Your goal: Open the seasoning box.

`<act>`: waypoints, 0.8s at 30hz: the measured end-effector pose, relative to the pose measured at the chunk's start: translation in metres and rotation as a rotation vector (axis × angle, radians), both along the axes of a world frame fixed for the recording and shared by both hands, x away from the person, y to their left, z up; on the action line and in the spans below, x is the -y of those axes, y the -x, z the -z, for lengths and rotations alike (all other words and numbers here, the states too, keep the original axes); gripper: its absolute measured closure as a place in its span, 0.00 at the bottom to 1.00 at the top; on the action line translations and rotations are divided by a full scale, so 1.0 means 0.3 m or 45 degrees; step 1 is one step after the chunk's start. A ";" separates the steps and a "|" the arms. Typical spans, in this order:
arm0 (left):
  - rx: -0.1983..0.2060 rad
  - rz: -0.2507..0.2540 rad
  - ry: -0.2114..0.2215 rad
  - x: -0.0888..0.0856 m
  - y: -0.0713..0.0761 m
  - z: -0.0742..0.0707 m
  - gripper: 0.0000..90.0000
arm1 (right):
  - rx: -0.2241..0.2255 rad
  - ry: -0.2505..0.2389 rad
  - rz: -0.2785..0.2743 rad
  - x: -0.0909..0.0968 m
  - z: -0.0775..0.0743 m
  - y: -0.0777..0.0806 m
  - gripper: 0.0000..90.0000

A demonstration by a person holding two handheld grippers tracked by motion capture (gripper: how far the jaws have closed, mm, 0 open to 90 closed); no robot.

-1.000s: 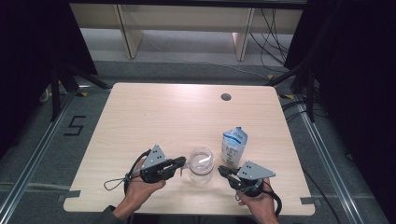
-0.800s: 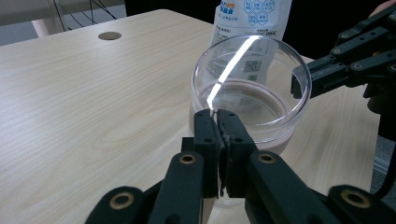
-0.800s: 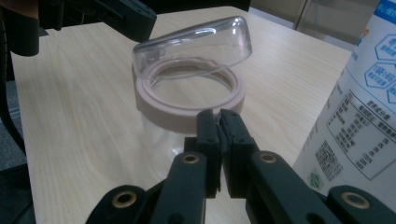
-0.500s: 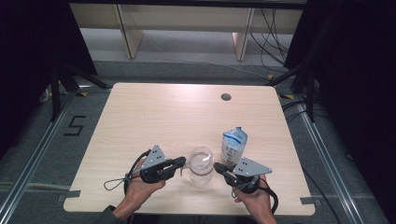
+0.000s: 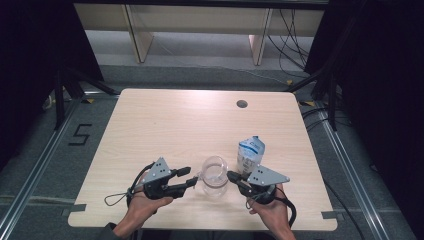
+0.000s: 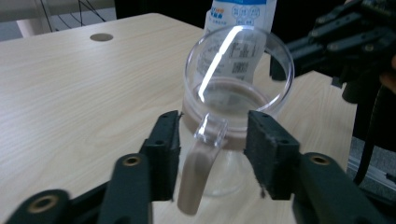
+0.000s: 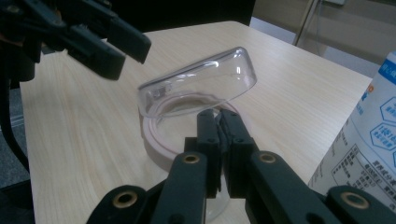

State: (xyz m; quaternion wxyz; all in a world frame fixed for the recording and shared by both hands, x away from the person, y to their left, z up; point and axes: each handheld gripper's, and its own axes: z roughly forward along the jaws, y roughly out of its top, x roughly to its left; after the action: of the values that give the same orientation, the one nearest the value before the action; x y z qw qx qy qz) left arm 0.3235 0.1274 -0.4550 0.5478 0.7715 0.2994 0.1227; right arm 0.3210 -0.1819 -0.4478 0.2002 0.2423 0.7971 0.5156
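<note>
High view: a clear jug (image 5: 214, 175) stands on the bench (image 5: 165, 125) near the front edge, with a milk carton (image 5: 250, 152) just beside it to the right. The left tongs (image 5: 192, 181) point at the jug from the left and the right tongs (image 5: 232, 176) meet its rim from the right.

Left gripper view: the left tongs (image 6: 212, 144) have just been opening. Their jaws stand apart on either side of the jug's handle (image 6: 201, 158), with gaps showing, so the handle looks released. Brownish liquid sits in the jug.

Right gripper view: the right tongs (image 7: 218, 133) are clamped on the jug's near rim (image 7: 187, 154), below its raised clear lid (image 7: 201, 84).

Judged from this, the jug already holds liquid; the carton stands upright next to it, and the pictures do not tell whether more pouring is left.
</note>
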 end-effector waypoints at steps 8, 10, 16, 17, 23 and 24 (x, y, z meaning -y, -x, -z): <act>-0.006 -0.029 -0.072 -0.046 0.023 0.020 0.42 | 0.031 0.010 -0.002 -0.017 -0.022 -0.003 0.97; -0.021 -0.053 -0.079 -0.052 0.028 0.027 0.39 | 0.039 0.000 -0.012 -0.025 -0.027 -0.004 0.97; -0.018 -0.088 -0.157 -0.060 0.026 0.060 0.34 | 0.057 0.011 -0.032 -0.051 -0.049 0.004 0.97; -0.018 -0.088 -0.157 -0.060 0.026 0.060 0.34 | 0.057 0.011 -0.032 -0.051 -0.049 0.004 0.97; -0.037 -0.090 -0.164 -0.068 0.021 0.080 0.30 | 0.081 0.005 -0.036 -0.070 -0.062 0.009 0.96; -0.042 -0.096 -0.164 -0.069 0.021 0.081 0.30 | 0.089 0.018 -0.045 -0.072 -0.066 0.007 0.96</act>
State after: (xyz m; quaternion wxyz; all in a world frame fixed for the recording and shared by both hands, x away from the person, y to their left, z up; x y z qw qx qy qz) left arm 0.3173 0.1482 -0.4793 0.4868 0.7954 0.3286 0.1495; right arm 0.3188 -0.1604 -0.4282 0.2205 0.2088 0.7974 0.5214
